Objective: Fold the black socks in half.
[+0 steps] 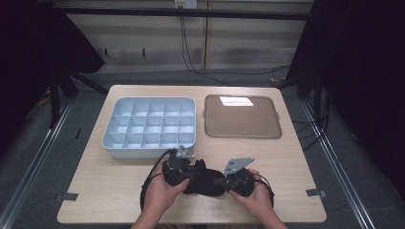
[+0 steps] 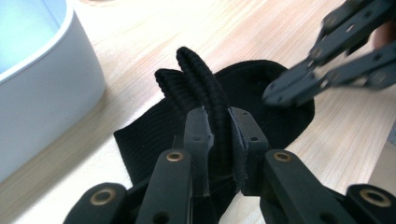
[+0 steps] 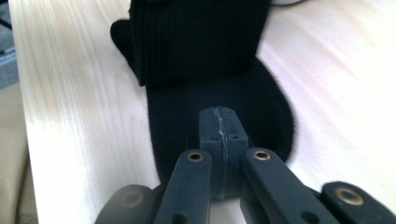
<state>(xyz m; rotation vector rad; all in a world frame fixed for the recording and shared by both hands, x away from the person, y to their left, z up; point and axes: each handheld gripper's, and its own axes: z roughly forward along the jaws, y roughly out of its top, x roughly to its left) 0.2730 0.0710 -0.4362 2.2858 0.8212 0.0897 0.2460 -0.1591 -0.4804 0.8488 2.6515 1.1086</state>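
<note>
A pale wooden surface [image 1: 114, 191] stands on a grey floor, with dark drapes at both sides and cables trailing along the back wall. On its far half sit a light blue compartment tray [image 1: 149, 125] at the left and a flat brown tray [image 1: 242, 117] at the right, just beside each other but apart.

At the near edge, between the person's two hands, lies a black sock [image 1: 204, 181], flat on the surface just in front of the compartment tray.

The left gripper [image 2: 217, 130] has its fingers clamped on a raised, ribbed fold of the sock's cuff; the fold stands up between the pads while the rest of the fabric lies on the wood. The compartment tray's rounded wall is close on that side.

The right gripper [image 3: 219, 135] has its fingers pressed fully together, pads meeting at a seam, with their tips over the rounded end of the sock. Whether any fabric is pinched between them cannot be told. In the left gripper view its closed tips rest at the sock's far edge.
</note>
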